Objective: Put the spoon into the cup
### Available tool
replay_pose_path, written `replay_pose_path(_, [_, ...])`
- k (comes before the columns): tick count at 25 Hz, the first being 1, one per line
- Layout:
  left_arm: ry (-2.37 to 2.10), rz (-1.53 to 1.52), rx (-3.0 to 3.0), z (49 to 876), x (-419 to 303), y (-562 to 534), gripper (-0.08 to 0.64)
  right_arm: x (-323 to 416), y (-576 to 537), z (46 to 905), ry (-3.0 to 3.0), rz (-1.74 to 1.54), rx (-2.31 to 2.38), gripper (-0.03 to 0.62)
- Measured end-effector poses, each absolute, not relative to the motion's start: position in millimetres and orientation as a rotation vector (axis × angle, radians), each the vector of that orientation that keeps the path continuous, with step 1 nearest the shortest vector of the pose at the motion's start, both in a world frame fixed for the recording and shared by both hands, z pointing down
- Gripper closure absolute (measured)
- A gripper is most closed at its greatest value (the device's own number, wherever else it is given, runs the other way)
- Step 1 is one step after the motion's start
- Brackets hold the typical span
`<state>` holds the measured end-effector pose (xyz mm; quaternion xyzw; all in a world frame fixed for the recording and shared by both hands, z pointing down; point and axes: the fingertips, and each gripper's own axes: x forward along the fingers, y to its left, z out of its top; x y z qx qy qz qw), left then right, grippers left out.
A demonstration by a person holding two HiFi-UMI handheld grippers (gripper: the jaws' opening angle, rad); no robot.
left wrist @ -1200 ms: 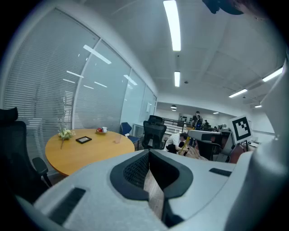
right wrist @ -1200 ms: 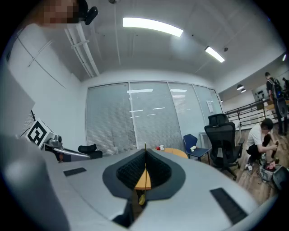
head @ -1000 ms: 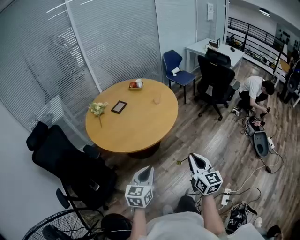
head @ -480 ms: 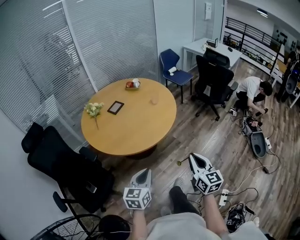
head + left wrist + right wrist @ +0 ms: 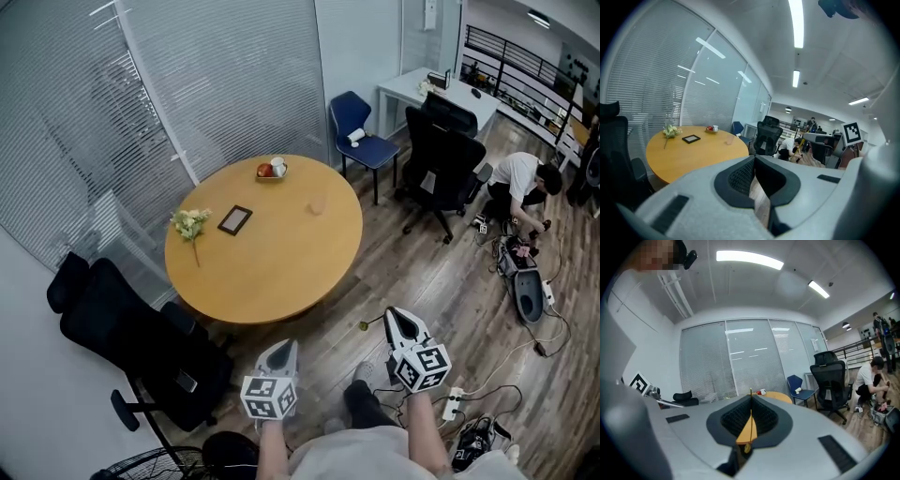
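Gripped the spoon (image 5: 366, 325) in the right gripper (image 5: 389, 315), with jaws closed on its thin gold handle and one end poking out past the tips. Carried nothing in the left gripper (image 5: 287, 346), with jaws pressed together and empty. Stood well apart from the table (image 5: 281, 272), with both grippers over the wooden floor (image 5: 422, 272). Spotted the cup (image 5: 317, 203), apparently the clear one, on the tabletop's far side, near a dish (image 5: 271, 174). Judged the pickup done; had yet to reach the table, bring the spoon over the cup's mouth and release it inside.
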<state>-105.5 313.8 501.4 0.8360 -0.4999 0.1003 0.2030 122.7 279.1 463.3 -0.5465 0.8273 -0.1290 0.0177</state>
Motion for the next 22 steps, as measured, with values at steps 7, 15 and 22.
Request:
replay_pose_path(7, [-1.367, 0.315, 2.319, 507.3, -84.4, 239.1, 0.551, 172.5, 209.2, 455.7, 2.477, -0.42, -1.724, 0.591])
replay_pose_path(15, [-1.332, 0.318, 2.369, 500.8, -33.1, 162.3, 0.551, 209.0, 138.7, 450.0, 2.491, -0.4, -1.713, 0.591])
replay_pose_path(22, [-1.417, 0.365, 2.321, 507.1, -32.5, 122.0, 0.551, 227.5, 92.8, 460.5, 2.47, -0.458, -1.666, 0.591])
